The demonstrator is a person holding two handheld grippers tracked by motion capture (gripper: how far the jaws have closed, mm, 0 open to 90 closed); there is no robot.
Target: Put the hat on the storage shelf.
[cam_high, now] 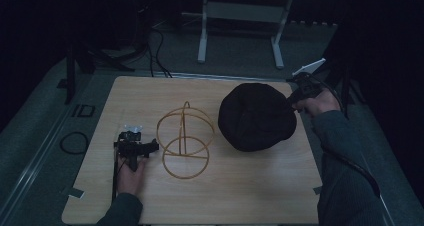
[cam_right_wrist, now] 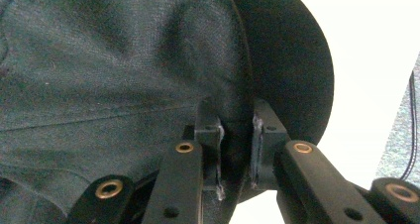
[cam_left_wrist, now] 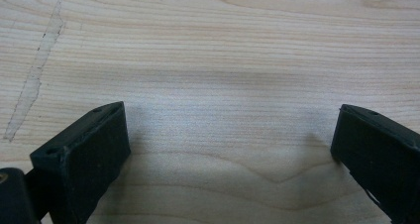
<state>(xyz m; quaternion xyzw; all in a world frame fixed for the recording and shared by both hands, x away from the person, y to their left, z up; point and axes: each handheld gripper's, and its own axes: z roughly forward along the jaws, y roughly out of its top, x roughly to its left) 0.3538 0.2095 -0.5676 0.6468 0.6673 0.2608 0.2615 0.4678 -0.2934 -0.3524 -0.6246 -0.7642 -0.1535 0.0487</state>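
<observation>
1. Light wooden tabletop (cam_high: 240,196): it filled the middle of the high view, with grey floor around it. In my left gripper view its pale grain ran across the frame, with a faint scuffed streak (cam_left_wrist: 34,80) at the upper left.

2. My left gripper (cam_high: 134,147): it sat at the lower left of the high view, near the table's left edge, with my left hand (cam_high: 131,178) behind it. My jaws stood wide apart, one at the lower left and one at the lower right of my left gripper view, with bare wood between them and nothing held.

3. Yellow wire frame of two crossed hoops on a round base ring (cam_high: 185,141): it stood upright in the centre-left of the high view, just to the right of my left gripper and apart from it.

4. Black fabric cap, rounded and soft (cam_high: 257,116): it lay right of centre in the high view, beside the wire frame and not touching it.

5. My right gripper (cam_high: 295,98): it was at the upper right of the high view, at the cap's right edge, held by my right hand (cam_high: 320,105). In my right gripper view my jaws were closed on a fold of the cap's dark cloth (cam_right_wrist: 236,149), and the crown (cam_right_wrist: 109,75) spread across the left of the frame.

6. White metal stand (cam_high: 240,16): it stood on the floor beyond the table, at the top centre of the high view.
</observation>
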